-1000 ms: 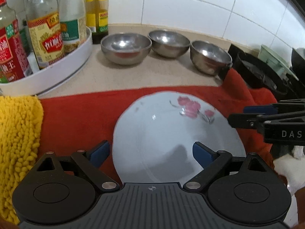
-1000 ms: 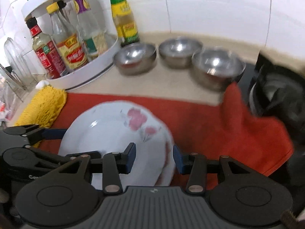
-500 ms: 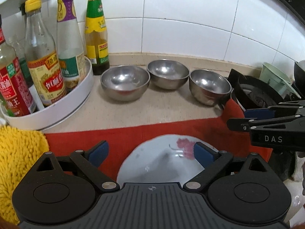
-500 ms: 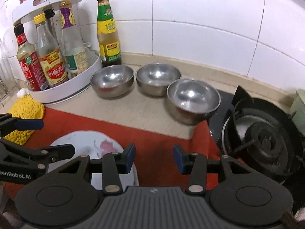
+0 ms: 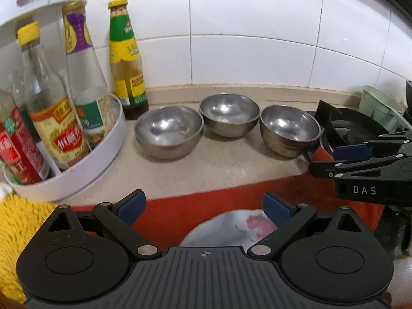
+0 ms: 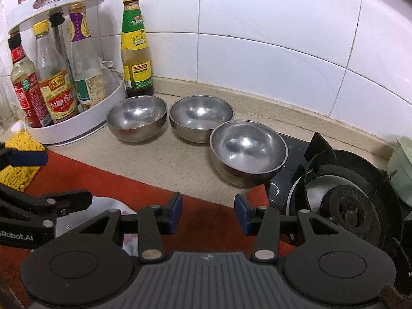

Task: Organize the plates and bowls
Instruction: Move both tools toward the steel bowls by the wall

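Note:
Three steel bowls stand in a row on the counter: left bowl [image 5: 168, 131] [image 6: 136, 121], middle bowl [image 5: 229, 114] [image 6: 201, 118], right bowl [image 5: 289, 130] [image 6: 248, 150]. A white plate with pink flowers [image 5: 226, 231] [image 6: 103, 206] lies on the red cloth [image 5: 203, 211] [image 6: 103, 180], mostly hidden under my grippers. My left gripper [image 5: 203, 206] is open and empty above the plate. My right gripper [image 6: 208, 213] is open and empty above the cloth, to the right of the plate.
A white turntable rack [image 5: 77, 175] [image 6: 85, 126] holds several sauce bottles at the left, with a green-capped bottle [image 5: 127, 61] [image 6: 136, 49] beside it. A yellow mat [image 5: 20, 221] lies at the left. A gas burner [image 6: 345, 206] and a pale green cup [image 5: 378, 108] are at the right.
Both grippers have pulled back and tilted up from the plate. The plate now shows only at the bottom of each view, and the bowls and wall fill more of it.

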